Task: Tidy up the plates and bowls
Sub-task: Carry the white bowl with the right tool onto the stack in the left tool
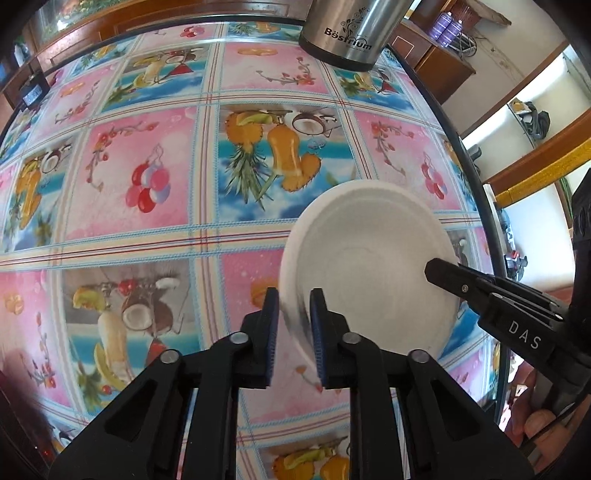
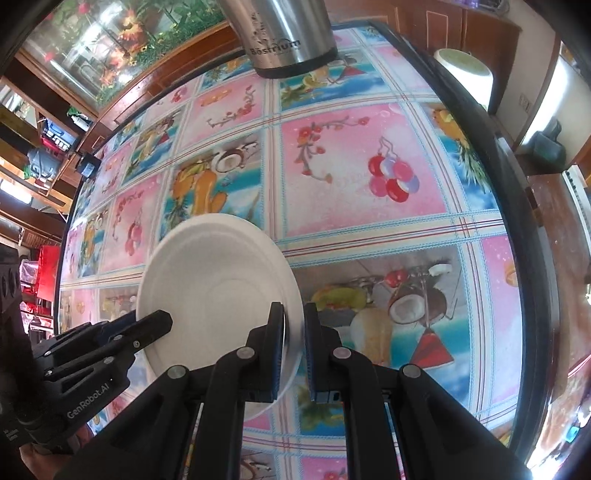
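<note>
A tabletop [image 1: 147, 236] covered in a bright fruit-and-flower patterned cloth is filling both views. A steel flask [image 1: 351, 33] is standing at its far edge. A white plate [image 1: 369, 266] is lying near the middle, tilted. The left gripper [image 1: 293, 332] is straddling the plate's rim, jaws slightly spread with the blurred edge between them. The right gripper [image 2: 293, 354] is doing likewise on the opposite rim, jaws narrowly parted; whether either pair is pressing is unclear.

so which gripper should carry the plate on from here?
Hard to separate: the left gripper and the right gripper each straddle opposite rims of the white plate. Slight lean to left, since more open table lies on its side.
</note>
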Demonstrator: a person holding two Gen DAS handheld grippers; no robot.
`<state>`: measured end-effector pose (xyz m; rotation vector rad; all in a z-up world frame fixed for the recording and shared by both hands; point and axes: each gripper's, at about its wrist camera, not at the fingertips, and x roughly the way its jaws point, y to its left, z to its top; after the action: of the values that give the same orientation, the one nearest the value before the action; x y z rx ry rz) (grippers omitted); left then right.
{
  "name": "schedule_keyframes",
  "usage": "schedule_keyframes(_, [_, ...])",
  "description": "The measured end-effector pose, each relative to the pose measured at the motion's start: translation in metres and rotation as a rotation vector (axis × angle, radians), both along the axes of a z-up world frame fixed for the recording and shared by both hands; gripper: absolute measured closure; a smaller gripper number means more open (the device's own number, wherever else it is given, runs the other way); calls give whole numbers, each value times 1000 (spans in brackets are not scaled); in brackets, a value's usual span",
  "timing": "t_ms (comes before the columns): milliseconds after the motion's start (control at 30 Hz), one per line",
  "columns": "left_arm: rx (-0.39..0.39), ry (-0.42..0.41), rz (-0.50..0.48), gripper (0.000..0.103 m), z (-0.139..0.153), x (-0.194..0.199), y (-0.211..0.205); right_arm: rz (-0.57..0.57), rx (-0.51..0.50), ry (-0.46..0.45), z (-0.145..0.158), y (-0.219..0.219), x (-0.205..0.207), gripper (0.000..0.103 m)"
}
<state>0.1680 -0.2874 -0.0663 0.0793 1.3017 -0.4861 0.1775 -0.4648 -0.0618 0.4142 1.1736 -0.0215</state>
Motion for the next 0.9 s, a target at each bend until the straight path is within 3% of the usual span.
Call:
schedule_keyframes(433, [4,-21,95,91,18,-14,66,122,-33,0,12,60,-2,94])
schedule_keyframes(900, [61,-144,283,90,69,-49,190,335,-53,-75,52,175,-2,94])
